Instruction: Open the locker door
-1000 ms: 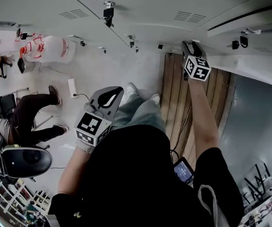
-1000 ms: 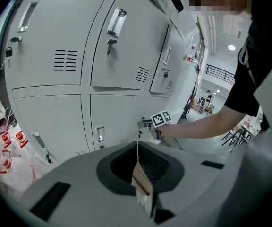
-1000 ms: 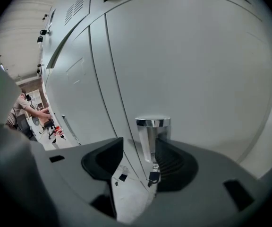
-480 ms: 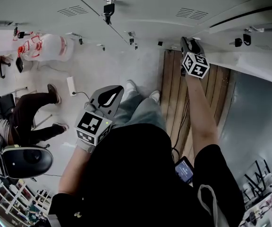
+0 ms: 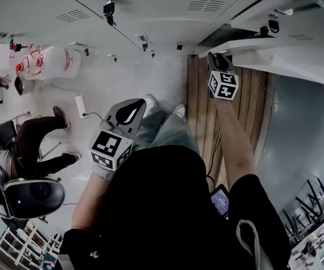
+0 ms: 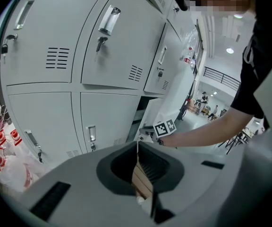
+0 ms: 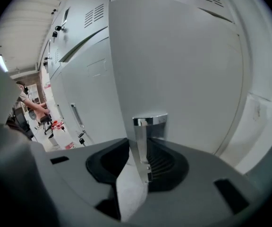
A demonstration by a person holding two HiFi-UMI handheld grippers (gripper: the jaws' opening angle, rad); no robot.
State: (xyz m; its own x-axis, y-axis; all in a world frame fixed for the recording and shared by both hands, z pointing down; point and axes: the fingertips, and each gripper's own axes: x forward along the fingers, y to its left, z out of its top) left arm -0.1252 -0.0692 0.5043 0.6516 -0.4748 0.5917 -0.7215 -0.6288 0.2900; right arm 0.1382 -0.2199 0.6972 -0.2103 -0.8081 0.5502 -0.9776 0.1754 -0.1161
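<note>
My right gripper [image 5: 217,61] reaches out to a white locker door [image 5: 274,52], which stands ajar with a dark gap [image 5: 218,36] behind its edge. In the right gripper view the door's chrome handle [image 7: 148,126] stands upright between the jaws of the right gripper [image 7: 143,148]. They are closing and press on both its sides. The door panel [image 7: 174,56] fills that view. My left gripper [image 5: 129,116] hangs low by my left side, away from the lockers. It is shut with nothing in it, and in its own view the left gripper [image 6: 137,148] has its jaws meeting.
Rows of grey lockers [image 6: 103,37] with keys and vents stand to the left. A seated person [image 5: 32,134], an office chair [image 5: 30,193], a power strip [image 5: 84,106] and a red-printed plastic bag [image 5: 49,61] are on the floor at left. Wooden boards [image 5: 198,106] lie below the door.
My right gripper has drawn back to the left with the handle, and the locker door has swung outward, showing a dark gap. The left gripper has barely moved.
</note>
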